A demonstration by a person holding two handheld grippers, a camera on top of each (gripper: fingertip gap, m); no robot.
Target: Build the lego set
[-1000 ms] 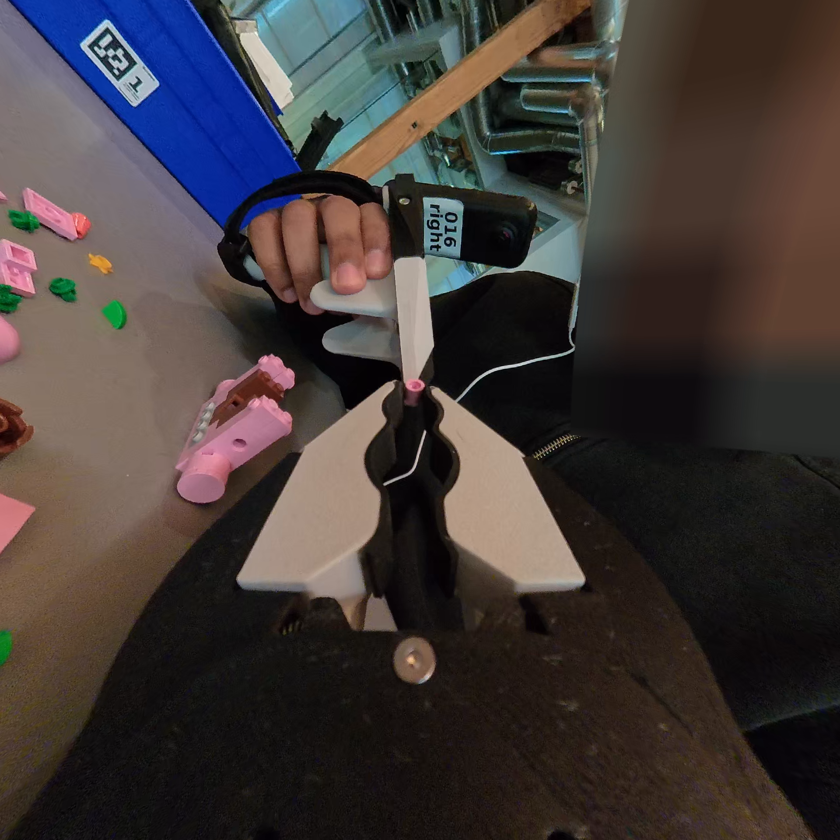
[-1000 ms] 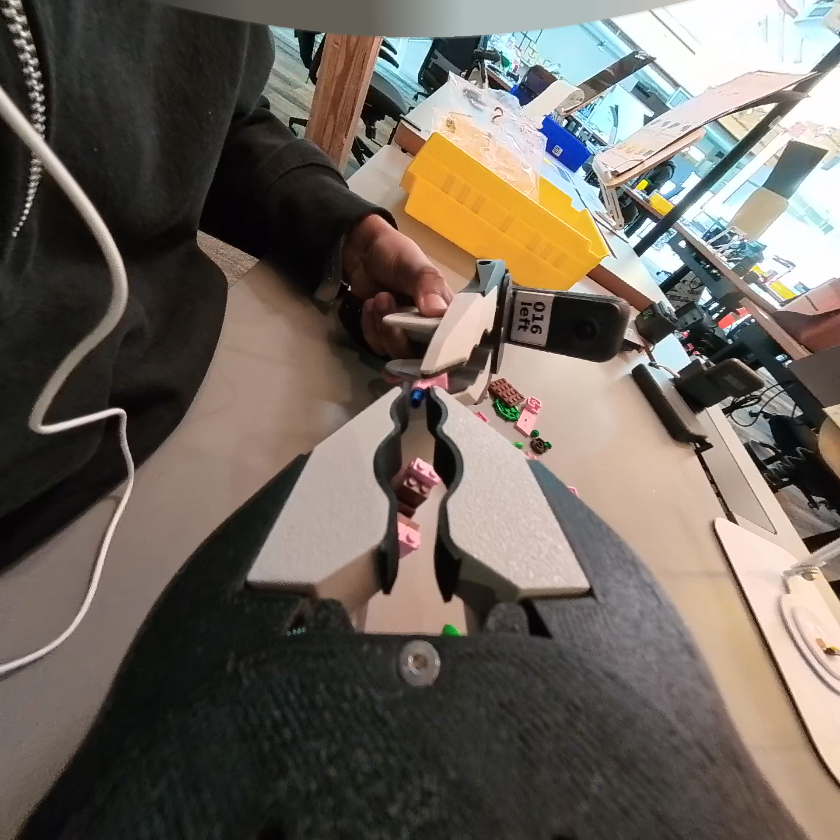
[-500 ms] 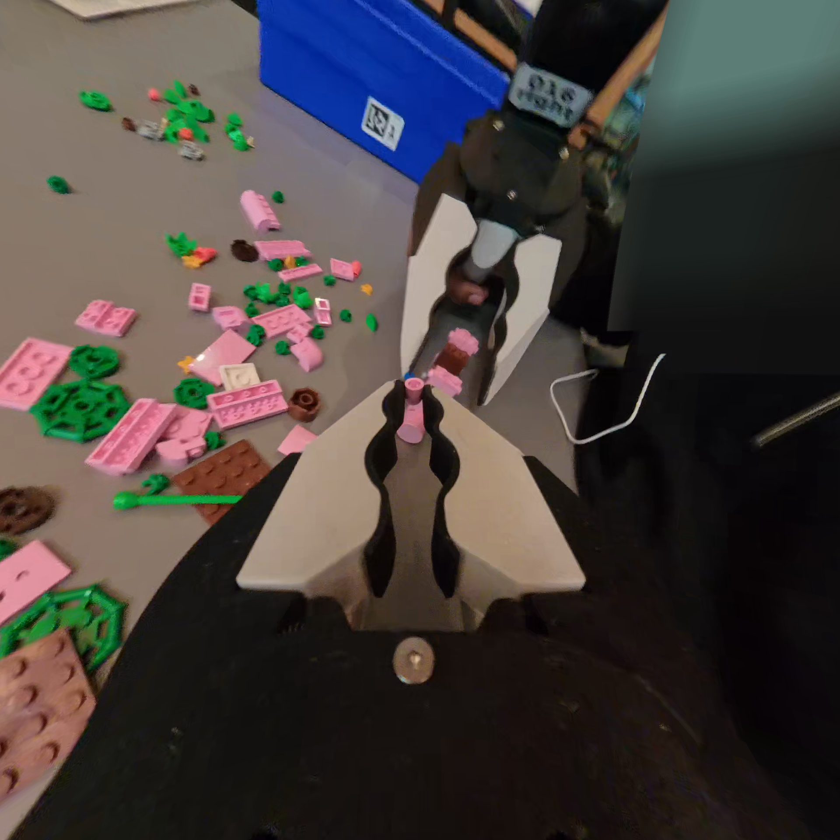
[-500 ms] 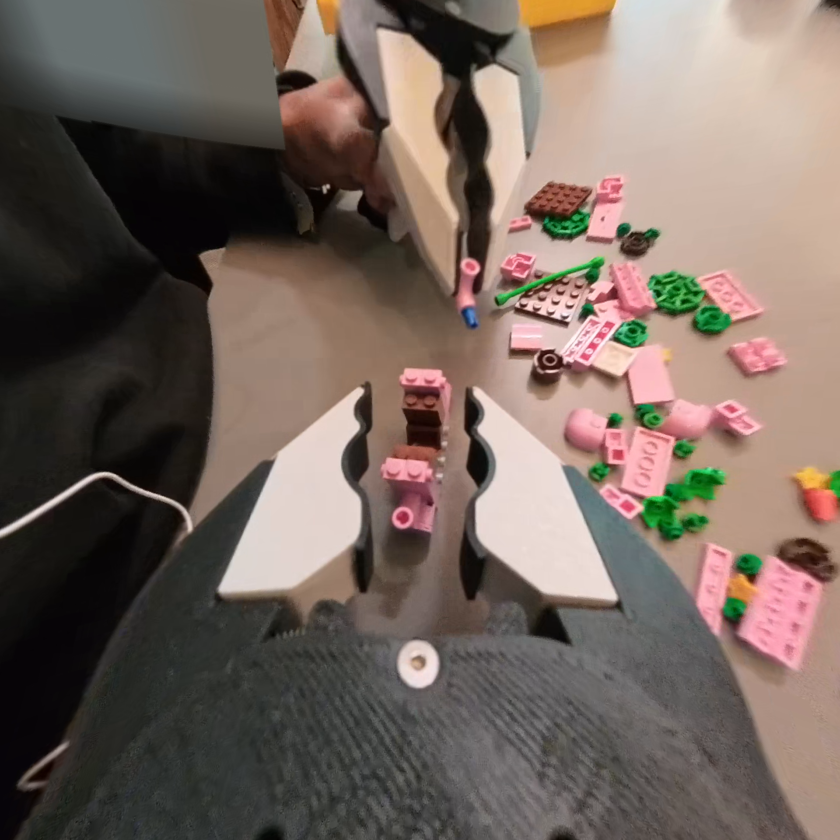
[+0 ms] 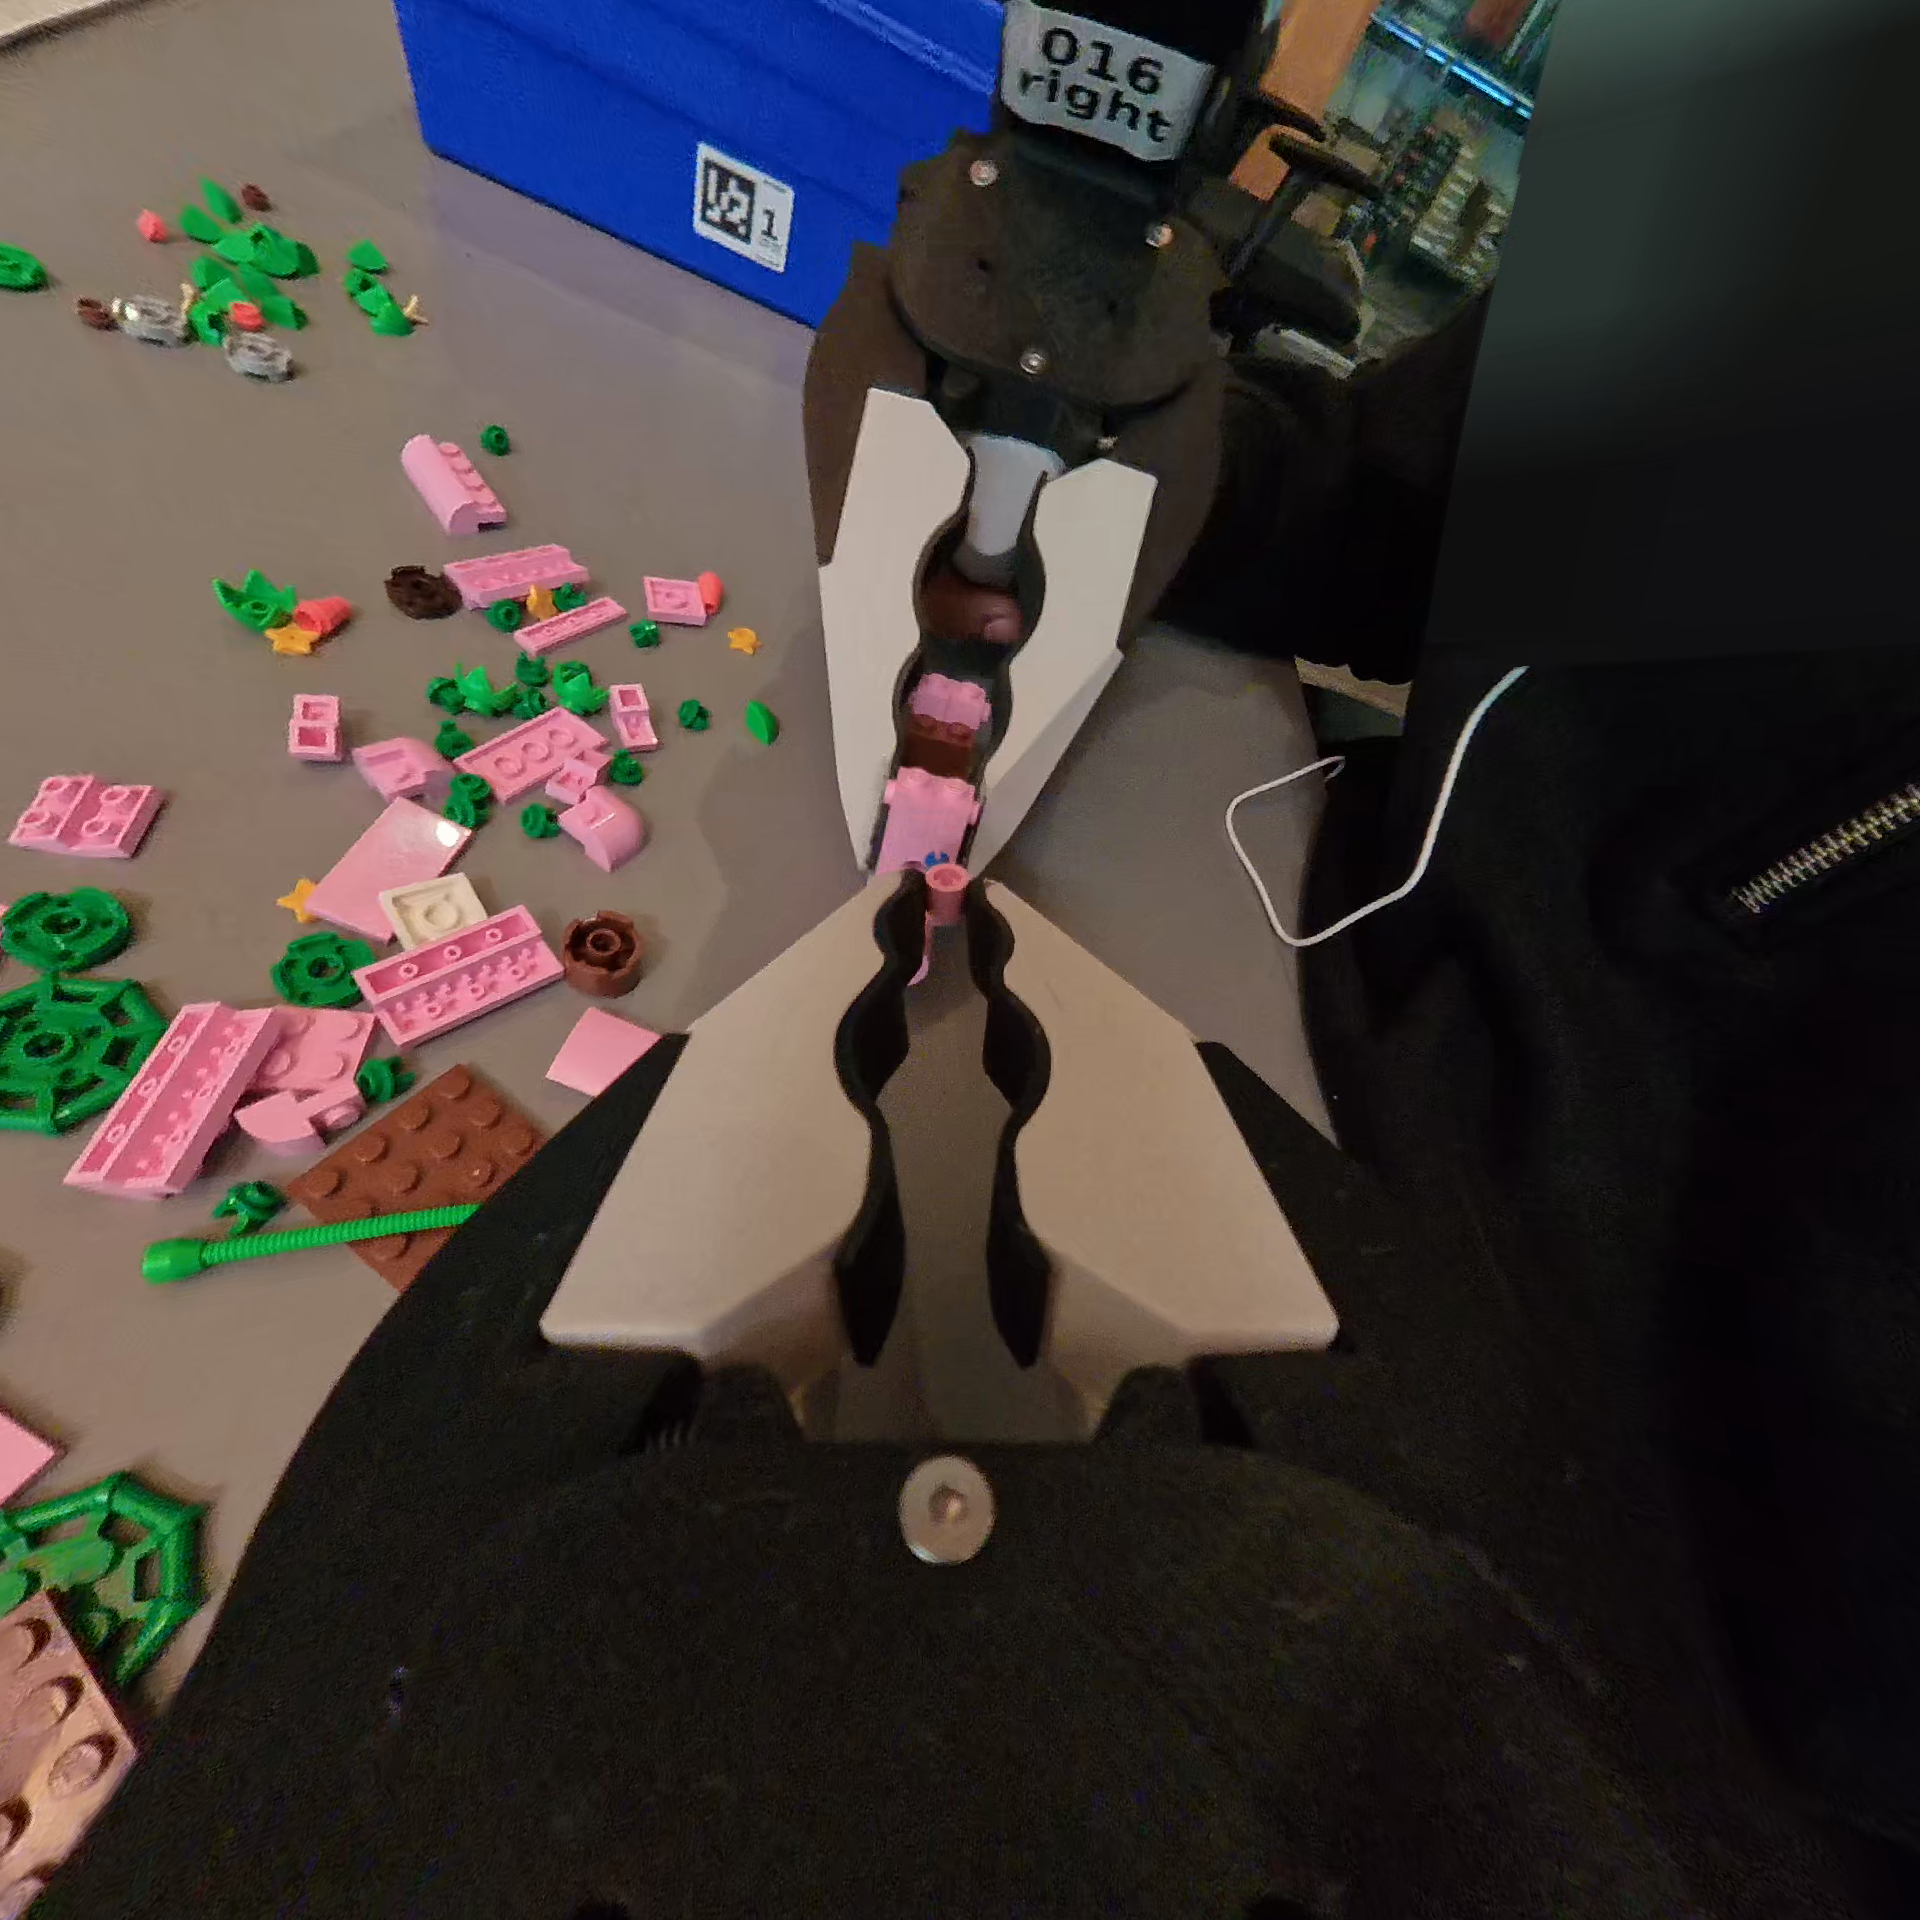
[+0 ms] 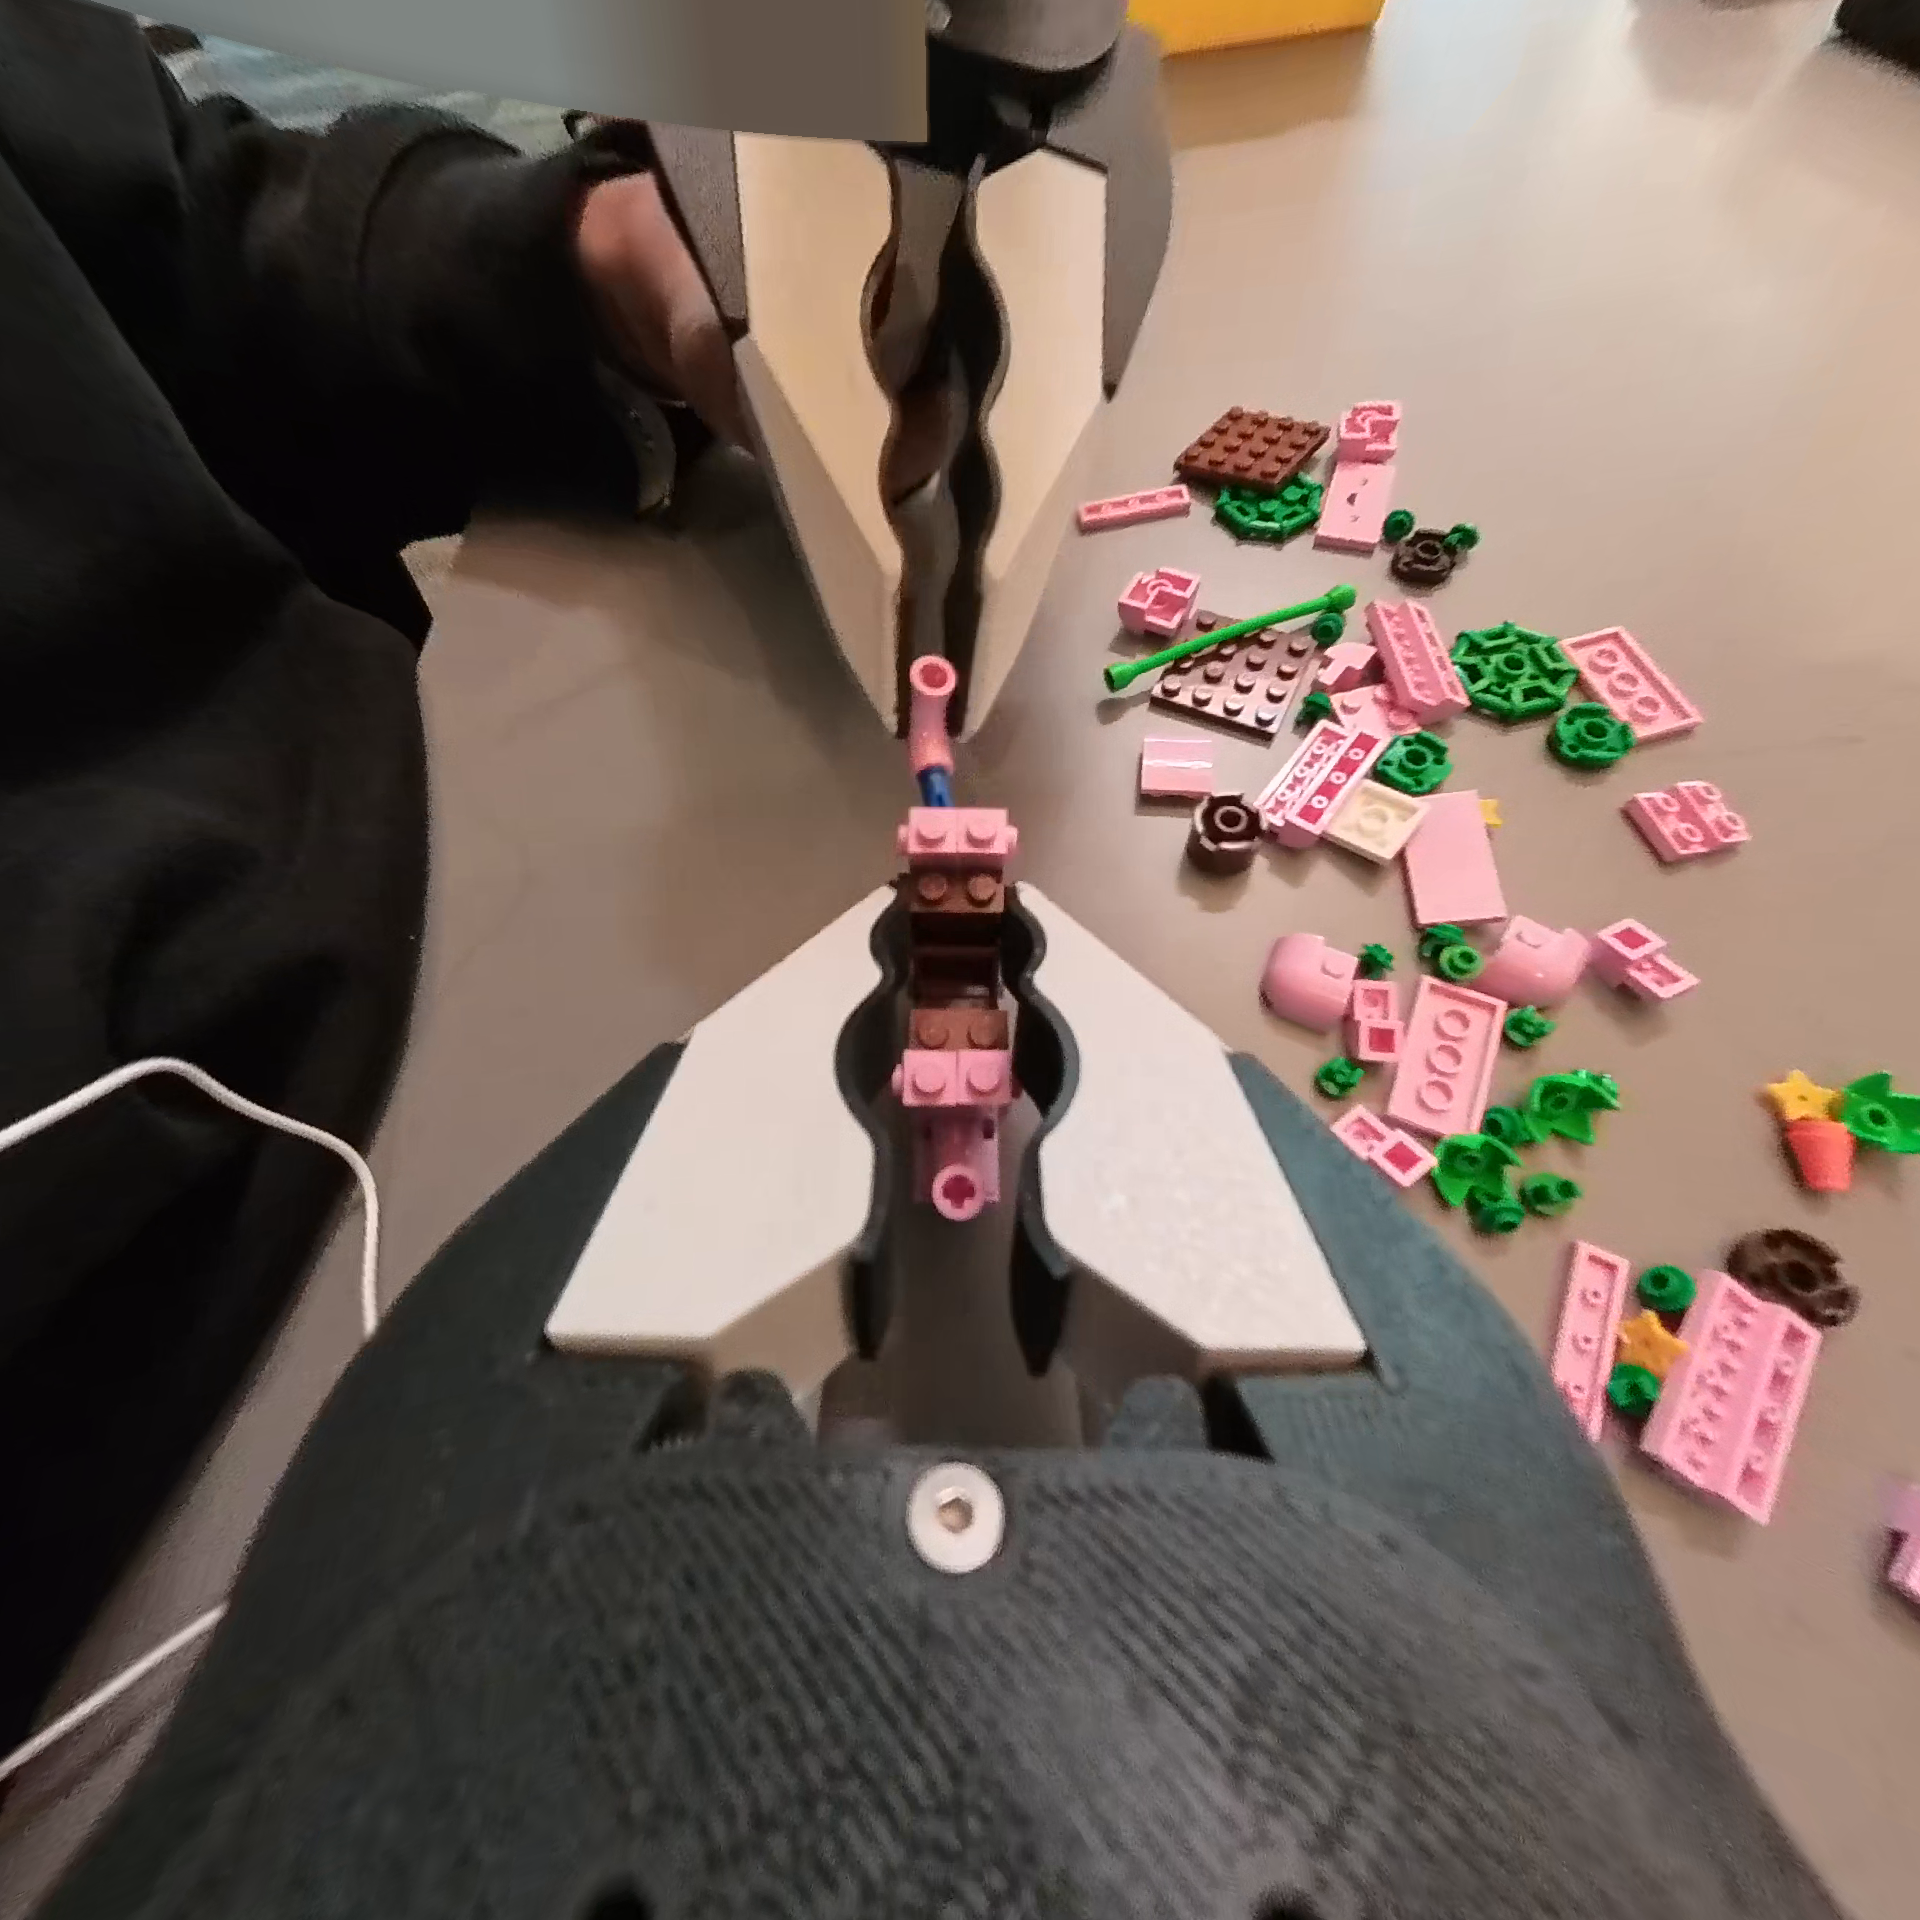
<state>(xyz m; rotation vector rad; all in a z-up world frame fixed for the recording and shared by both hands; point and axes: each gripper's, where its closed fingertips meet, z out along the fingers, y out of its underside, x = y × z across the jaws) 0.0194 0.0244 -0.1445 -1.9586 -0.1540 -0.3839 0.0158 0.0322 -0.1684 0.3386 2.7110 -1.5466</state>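
My left gripper (image 5: 943, 896) is shut on a small pink tube piece (image 5: 943, 902) with a blue pin at its tip. In the right wrist view the same pink tube piece (image 6: 930, 707) hangs from the left gripper (image 6: 932, 717), and its blue pin touches the top of the assembly. My right gripper (image 6: 956, 914) is shut on a pink and brown brick assembly (image 6: 954, 997). In the left wrist view this assembly (image 5: 935, 774) sits between the jaws of the right gripper (image 5: 925, 852), tip to tip with my left gripper.
Loose pink, green and brown pieces (image 5: 436, 810) lie scattered on the grey table (image 5: 644, 436) to the left; they also show in the right wrist view (image 6: 1455, 831). A blue bin (image 5: 644, 114) stands behind. A person's dark jacket (image 5: 1662, 1039) and white cable (image 5: 1382, 831) are on the right. Left and right tips are no more than a few centimetres apart.
Both grippers swung down toward the table and faced each other. The right gripper closed on the assembly. The left gripper's pink tube has come up against the assembly's end.
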